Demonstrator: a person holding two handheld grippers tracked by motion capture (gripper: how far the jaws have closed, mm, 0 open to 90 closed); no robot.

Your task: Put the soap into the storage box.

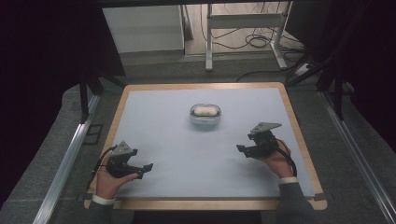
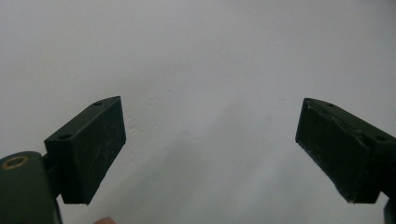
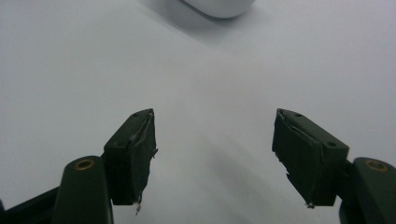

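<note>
A small clear container (image 1: 205, 114) with something pale inside sits on the light blue mat (image 1: 196, 154), toward the far middle. Its rounded white edge (image 3: 219, 6) shows at the top of the right gripper view. My left gripper (image 1: 145, 168) rests near the mat's front left, held in a hand, jaws wide apart over bare mat with nothing between them (image 2: 210, 149). My right gripper (image 1: 243, 150) is at the right side of the mat, pointing left toward the middle, also open and empty (image 3: 212, 154). Both are well short of the container.
The mat lies on a wooden-edged table (image 1: 294, 121). Beyond the far edge stand a white desk frame (image 1: 243, 28) and loose cables (image 1: 257, 42) on the floor. Metal rails (image 1: 65, 163) run along both sides of the table.
</note>
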